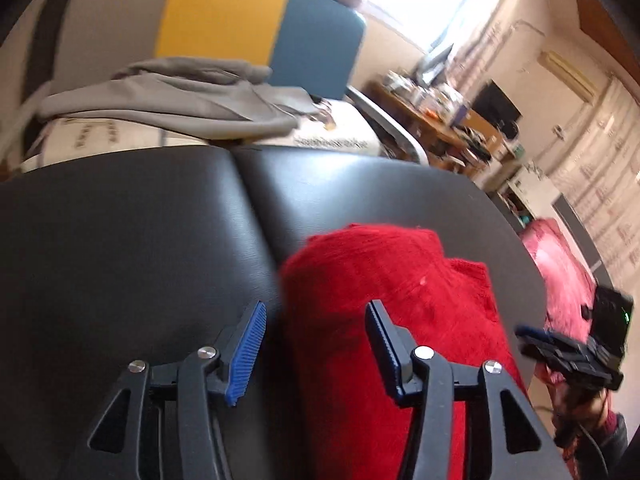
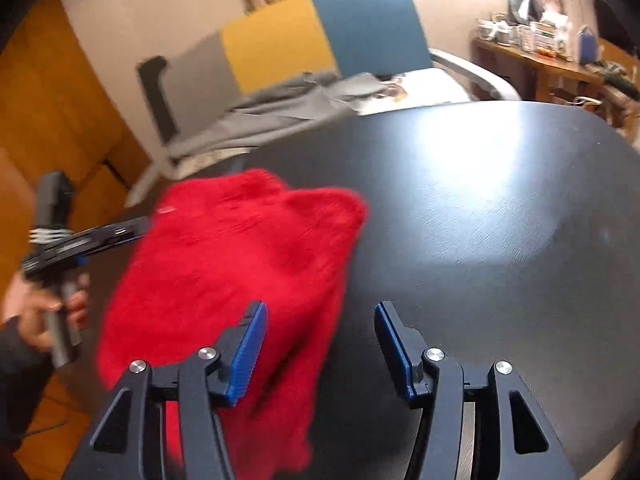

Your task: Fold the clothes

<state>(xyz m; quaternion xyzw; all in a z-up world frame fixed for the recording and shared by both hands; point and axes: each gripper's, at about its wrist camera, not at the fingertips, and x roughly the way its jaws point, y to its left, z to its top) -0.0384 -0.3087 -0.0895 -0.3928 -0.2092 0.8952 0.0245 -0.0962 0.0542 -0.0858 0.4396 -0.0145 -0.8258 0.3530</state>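
Dark round table filling both views, seam down its middle in the left wrist view, glare off the bare top toward the far right edge. Beyond the far edge, a chair with a grey, yellow and blue back, grey garment heaped on its seat over something pale and printed. Cluttered wooden shelf further back by the bright window. On the table, red fuzzy sweater bunched into a thick folded bundle, lying toward the near left edge in the right wrist view, its near end running down toward the table's near edge. Left gripper poised over the sweater's left border, jaws apart, blue pads clear of the fabric: one pad over bare table, the other over red knit, nothing pinched. Right gripper likewise spread wide, left pad over the sweater's right border, right pad over bare tabletop, nothing clamped. Each gripper seen from the other's camera too: left one out past the sweater's left side with a hand around its handle, blurred; right one off the table's right edge, blurred, in front of something pink and fluffy. Sweater lying free, neither gripper holding it.
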